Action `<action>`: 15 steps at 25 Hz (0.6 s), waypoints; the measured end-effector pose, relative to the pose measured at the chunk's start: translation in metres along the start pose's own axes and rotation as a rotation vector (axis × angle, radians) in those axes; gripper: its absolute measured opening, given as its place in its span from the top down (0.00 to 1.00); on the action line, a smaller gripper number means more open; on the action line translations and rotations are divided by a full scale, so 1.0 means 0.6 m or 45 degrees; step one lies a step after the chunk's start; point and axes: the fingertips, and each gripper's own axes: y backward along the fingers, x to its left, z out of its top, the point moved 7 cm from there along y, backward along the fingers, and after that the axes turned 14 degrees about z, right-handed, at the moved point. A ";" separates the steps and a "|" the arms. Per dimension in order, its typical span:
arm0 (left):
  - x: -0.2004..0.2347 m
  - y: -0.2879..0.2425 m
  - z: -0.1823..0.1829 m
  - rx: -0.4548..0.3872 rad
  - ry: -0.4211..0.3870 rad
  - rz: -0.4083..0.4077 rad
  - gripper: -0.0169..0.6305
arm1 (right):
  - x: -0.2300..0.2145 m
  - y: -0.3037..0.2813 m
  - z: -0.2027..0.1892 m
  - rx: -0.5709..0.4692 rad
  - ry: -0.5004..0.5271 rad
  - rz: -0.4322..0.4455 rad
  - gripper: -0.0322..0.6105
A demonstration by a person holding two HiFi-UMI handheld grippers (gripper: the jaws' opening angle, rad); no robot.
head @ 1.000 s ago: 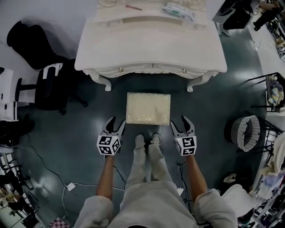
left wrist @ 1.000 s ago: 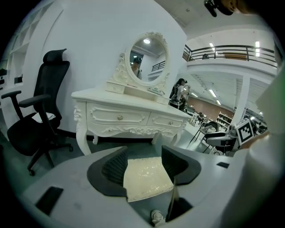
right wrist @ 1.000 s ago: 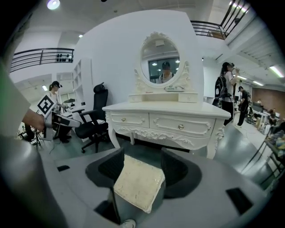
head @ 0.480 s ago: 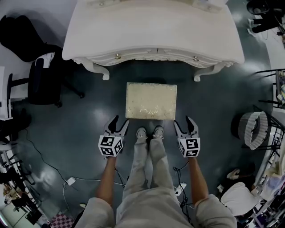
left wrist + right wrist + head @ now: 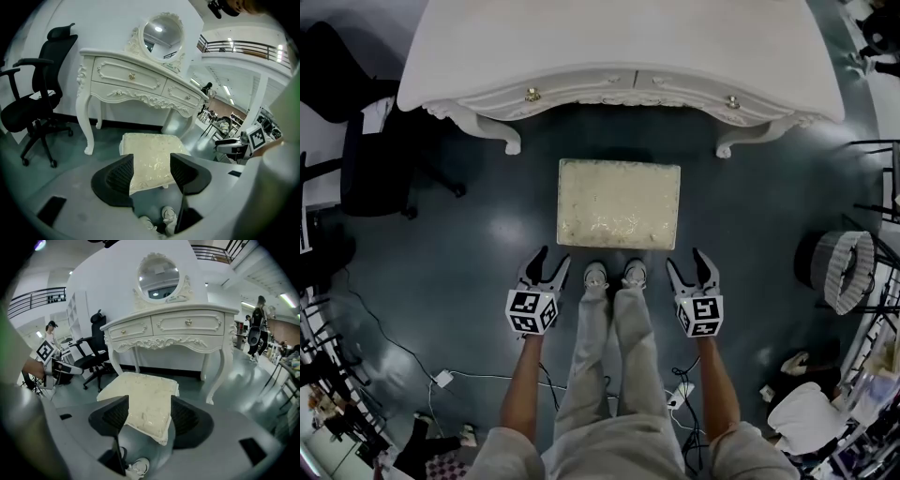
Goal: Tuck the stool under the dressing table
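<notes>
Approach step. The stool (image 5: 619,203) stands on the floor before the table (image 5: 619,47), not yet under it. Left gripper (image 5: 551,258) and right gripper (image 5: 687,260), jaws wide apart and empty, flank its near corners. The next move likely calls for gripping those corners and pushing forward.

I see my left gripper (image 5: 151,160) gaping, the stool (image 5: 151,143) beyond its jaws, before the table (image 5: 136,77); chair (image 5: 33,105) left.

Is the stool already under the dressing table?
No, in the head view the stool stands in front of the dressing table, with a gap to its front edge.
</notes>
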 end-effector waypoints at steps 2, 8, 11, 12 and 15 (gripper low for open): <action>0.004 -0.016 -0.023 0.018 0.002 0.001 0.61 | -0.005 -0.014 -0.024 0.016 -0.006 0.002 0.52; 0.011 -0.047 -0.086 0.065 -0.012 0.002 0.61 | -0.009 -0.038 -0.089 0.064 -0.039 0.012 0.51; 0.017 -0.077 -0.107 0.061 -0.035 0.006 0.61 | -0.019 -0.060 -0.117 0.078 -0.046 0.015 0.51; 0.020 -0.088 -0.116 0.063 -0.043 0.007 0.61 | -0.022 -0.068 -0.128 0.084 -0.050 0.014 0.51; 0.027 -0.112 -0.145 0.083 -0.051 0.010 0.61 | -0.029 -0.087 -0.163 0.116 -0.072 0.013 0.50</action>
